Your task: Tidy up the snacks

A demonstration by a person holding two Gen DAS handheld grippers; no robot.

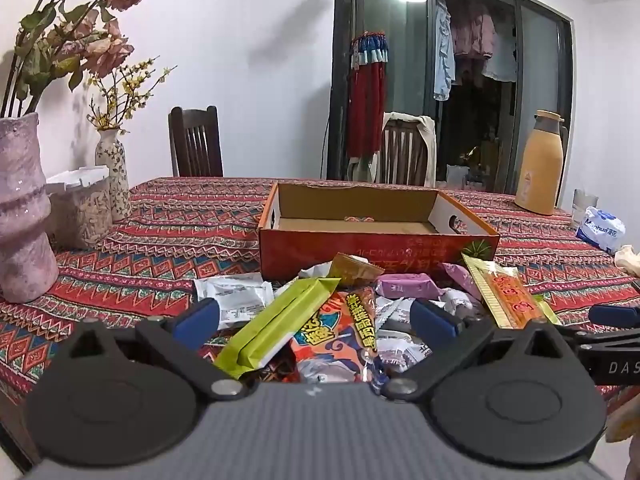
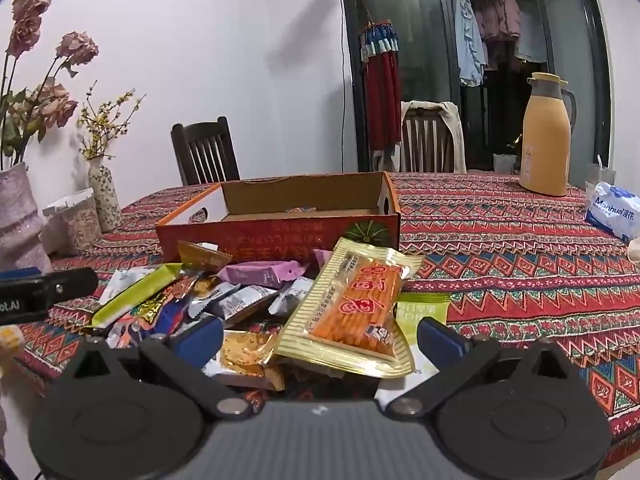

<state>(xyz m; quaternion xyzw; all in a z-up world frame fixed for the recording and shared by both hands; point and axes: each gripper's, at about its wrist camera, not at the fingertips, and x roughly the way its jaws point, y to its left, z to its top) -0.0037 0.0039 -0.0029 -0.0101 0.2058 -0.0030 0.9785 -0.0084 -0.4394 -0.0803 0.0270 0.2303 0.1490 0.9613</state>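
A pile of snack packets lies on the patterned tablecloth in front of an orange cardboard box [image 1: 372, 246], which also shows in the right wrist view [image 2: 276, 232]. My left gripper [image 1: 316, 318] is open over the pile, its fingers either side of a lime-green packet [image 1: 280, 322] and an orange cartoon packet [image 1: 340, 340]. My right gripper [image 2: 320, 338] is open, its fingers either side of a gold packet of orange sticks [image 2: 356, 308]. A purple packet [image 1: 404, 284] lies near the box. One small packet lies inside the box [image 1: 360, 219].
A pink vase [image 1: 22, 208], a floral vase [image 1: 114, 176] and a clear container [image 1: 80, 208] stand at the left. A yellow thermos [image 2: 546, 136], a glass and a tissue pack [image 2: 614, 210] stand at the right. Two chairs stand behind the table.
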